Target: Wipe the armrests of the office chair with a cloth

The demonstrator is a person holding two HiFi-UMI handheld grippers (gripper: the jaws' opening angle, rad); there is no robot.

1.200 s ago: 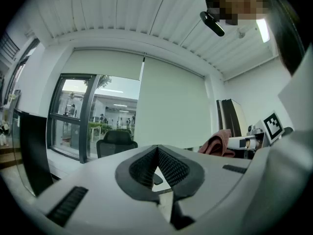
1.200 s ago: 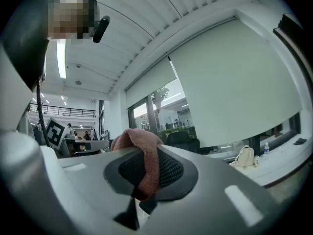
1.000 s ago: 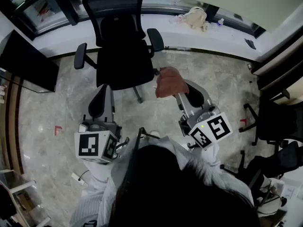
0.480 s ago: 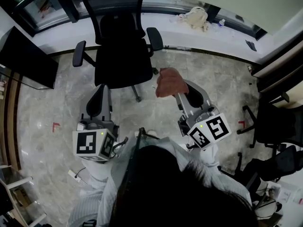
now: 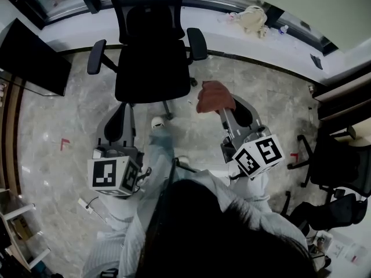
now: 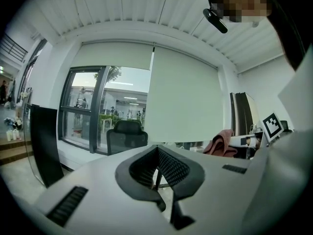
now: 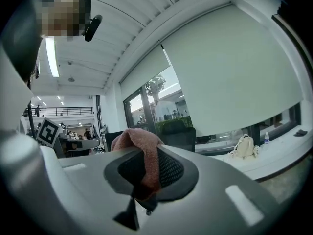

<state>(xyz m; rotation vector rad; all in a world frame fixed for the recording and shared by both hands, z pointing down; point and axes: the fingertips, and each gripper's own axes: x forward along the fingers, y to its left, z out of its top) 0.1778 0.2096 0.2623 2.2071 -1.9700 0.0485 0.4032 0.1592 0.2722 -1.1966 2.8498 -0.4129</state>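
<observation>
A black office chair stands ahead of me on the marble floor, its left armrest and right armrest both bare. My right gripper is shut on a reddish-brown cloth, held in the air short of the chair's right side. In the right gripper view the cloth bulges out from between the pads. My left gripper is shut with nothing in it, hanging below the chair's left front. In the left gripper view the chair is far off and the cloth shows at the right.
A dark flat panel stands at the left. A white bag lies on the window ledge. More black chairs crowd the right edge. My leg and shoe are on the floor between the grippers. A red floor mark lies at left.
I have stepped toward the chair: a leg and shoe now show between the grippers. Both grippers ride along, the right still holding the cloth.
</observation>
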